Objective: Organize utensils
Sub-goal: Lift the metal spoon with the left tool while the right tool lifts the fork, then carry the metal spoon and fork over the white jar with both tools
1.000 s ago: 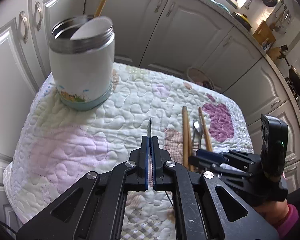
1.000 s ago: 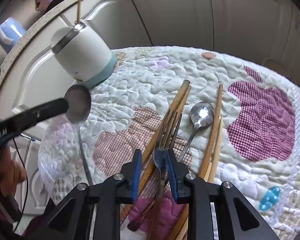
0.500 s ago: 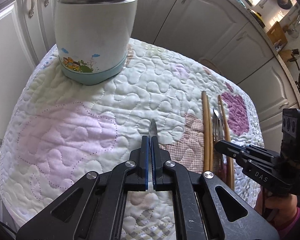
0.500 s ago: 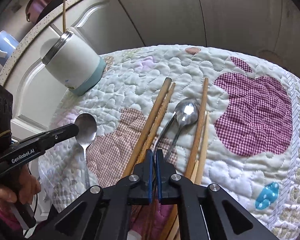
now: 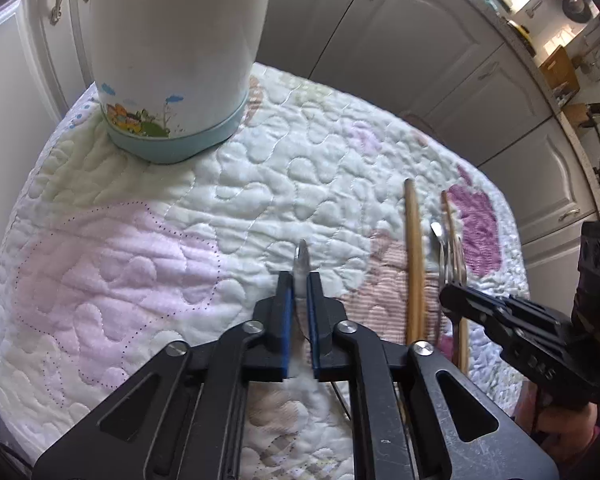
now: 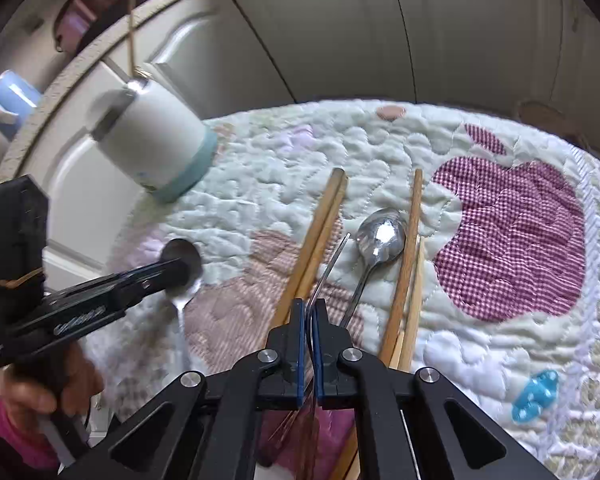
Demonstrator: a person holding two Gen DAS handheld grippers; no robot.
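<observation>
A white jar (image 5: 172, 52) with a teal base stands at the far left of the quilted mat (image 5: 140, 248); it also shows in the right wrist view (image 6: 152, 140), with a chopstick sticking out of it. My left gripper (image 5: 300, 292) has its jaws slightly apart around a spoon (image 5: 302, 258), low over the mat; the spoon's bowl (image 6: 182, 258) rests on the mat. My right gripper (image 6: 308, 312) is shut on a fork (image 6: 328, 264) and lifts it. Wooden chopsticks (image 6: 316, 236) and a second spoon (image 6: 380, 236) lie on the mat.
White cabinet doors (image 5: 400, 52) surround the mat. A purple apple patch (image 6: 512, 240) lies right of the utensils. More chopsticks (image 6: 408, 248) lie beside the second spoon.
My left gripper came down toward the mat with the spoon and its jaws parted a little. My right gripper closed on the fork and raised it off the chopsticks.
</observation>
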